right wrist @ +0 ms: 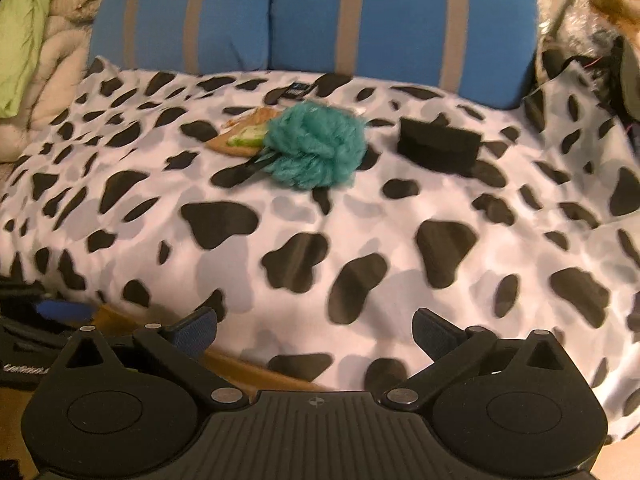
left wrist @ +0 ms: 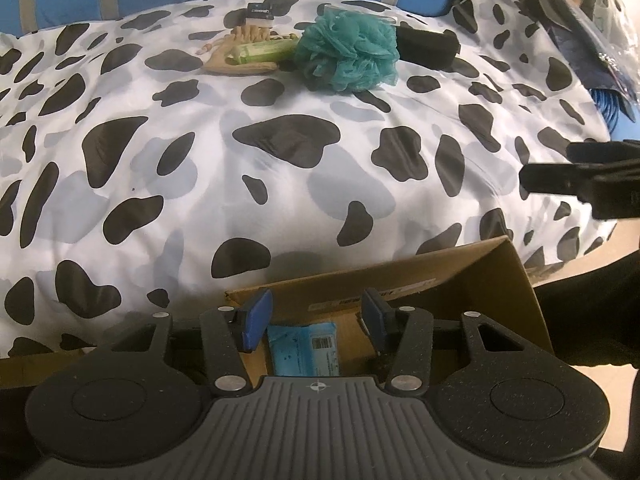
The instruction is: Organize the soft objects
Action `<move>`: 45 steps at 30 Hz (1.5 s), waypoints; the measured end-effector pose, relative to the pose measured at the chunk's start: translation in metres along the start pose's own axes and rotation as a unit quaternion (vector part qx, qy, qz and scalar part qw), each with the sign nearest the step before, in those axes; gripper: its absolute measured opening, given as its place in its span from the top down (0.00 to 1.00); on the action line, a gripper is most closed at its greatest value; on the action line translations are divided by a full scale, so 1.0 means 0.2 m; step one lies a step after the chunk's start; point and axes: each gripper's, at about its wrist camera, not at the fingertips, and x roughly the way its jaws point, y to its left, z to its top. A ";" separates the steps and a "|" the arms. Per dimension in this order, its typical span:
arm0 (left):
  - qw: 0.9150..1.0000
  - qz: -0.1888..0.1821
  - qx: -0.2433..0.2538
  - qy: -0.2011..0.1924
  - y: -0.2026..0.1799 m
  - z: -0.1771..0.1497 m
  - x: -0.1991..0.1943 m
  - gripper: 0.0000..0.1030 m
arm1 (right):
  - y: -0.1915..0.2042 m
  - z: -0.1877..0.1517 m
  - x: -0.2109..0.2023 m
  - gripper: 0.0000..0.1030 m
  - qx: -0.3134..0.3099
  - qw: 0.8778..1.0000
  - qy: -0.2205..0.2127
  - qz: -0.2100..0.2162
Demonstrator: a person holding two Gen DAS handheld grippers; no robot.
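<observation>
A teal mesh bath puff [left wrist: 348, 52] [right wrist: 316, 148] lies far back on the cow-print bedspread [left wrist: 280, 168]. Left of it a green packet [left wrist: 260, 50] rests on a beige glove-like item [left wrist: 236, 65]. To the puff's right sits a black pouch [left wrist: 428, 46] [right wrist: 438, 148]. My left gripper [left wrist: 316, 316] hangs open over a cardboard box [left wrist: 480, 272] at the bed's near edge. A light blue packet [left wrist: 304, 348] lies inside the box below the fingers, untouched. My right gripper [right wrist: 316, 330] stands wide open over the bedspread, holding nothing; in the left wrist view it shows at the right edge [left wrist: 580, 176].
Blue pillows with grey stripes [right wrist: 312, 16] line the far side of the bed. A small black box [left wrist: 260, 12] sits behind the glove. Bags and clutter [left wrist: 580, 8] pile up at the far right. A beige blanket and green cloth [right wrist: 24, 40] lie at the far left.
</observation>
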 end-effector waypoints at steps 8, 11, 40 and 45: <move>1.000 -0.001 -0.003 -0.006 0.00 0.01 -0.01 0.53 | -0.04 0.02 -0.01 0.00 0.015 1.000 0.004 -0.002; 1.000 0.000 -0.004 -0.018 0.00 0.03 -0.02 0.53 | -0.06 0.02 0.00 0.00 0.026 0.999 0.014 0.020; 0.987 0.048 0.040 -0.149 0.05 0.25 -0.06 0.53 | -0.15 0.17 0.06 0.00 0.012 0.995 -0.089 -0.035; 0.988 0.024 0.041 -0.149 0.07 0.30 -0.02 0.52 | -0.15 0.21 0.09 0.00 0.001 0.995 -0.093 -0.029</move>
